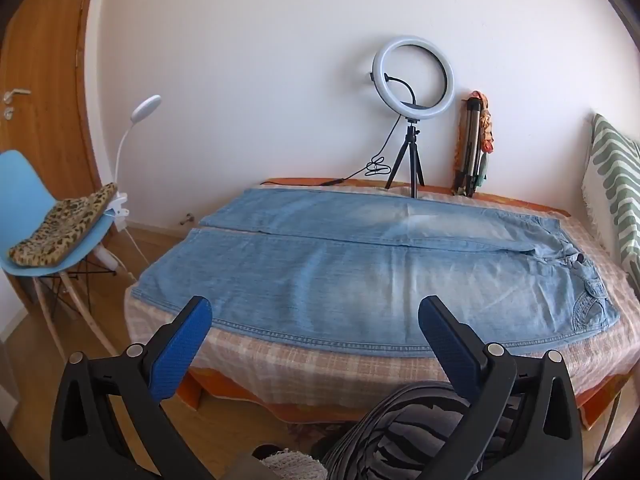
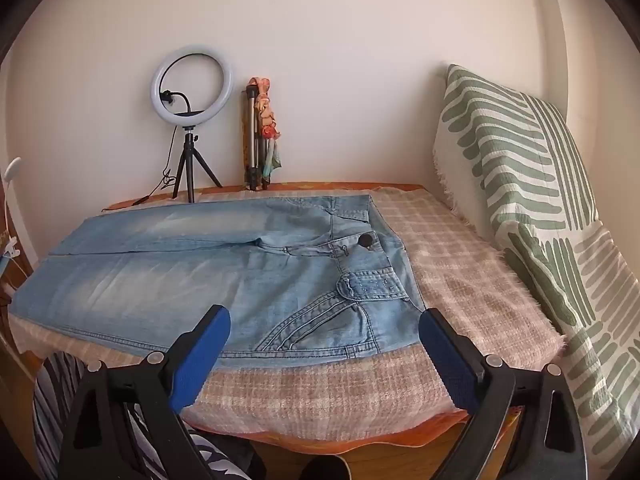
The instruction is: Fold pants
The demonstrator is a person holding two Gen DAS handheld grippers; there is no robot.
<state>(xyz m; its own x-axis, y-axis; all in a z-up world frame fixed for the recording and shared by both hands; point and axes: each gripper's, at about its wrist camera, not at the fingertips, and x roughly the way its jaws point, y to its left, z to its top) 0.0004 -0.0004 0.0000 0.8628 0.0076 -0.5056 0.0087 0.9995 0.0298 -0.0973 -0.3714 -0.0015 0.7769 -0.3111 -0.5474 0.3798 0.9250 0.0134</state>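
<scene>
Light blue jeans [image 1: 360, 272] lie flat and spread out on the checked cover of the table [image 1: 320, 364], legs to the left, waist to the right. In the right wrist view the waist end with its dark button and pocket [image 2: 304, 280] is close in front. My left gripper [image 1: 316, 320] is open and empty, held above the near edge by the near leg. My right gripper [image 2: 324, 328] is open and empty, held above the near edge by the waistband corner. Neither touches the jeans.
A ring light on a small tripod [image 1: 412, 120] and a folded tripod [image 1: 472, 148] stand at the back by the wall. A striped green cushion [image 2: 540, 200] leans at the right. A blue chair with a leopard cushion [image 1: 52, 232] stands left. My striped-trousered legs [image 1: 400, 432] are below.
</scene>
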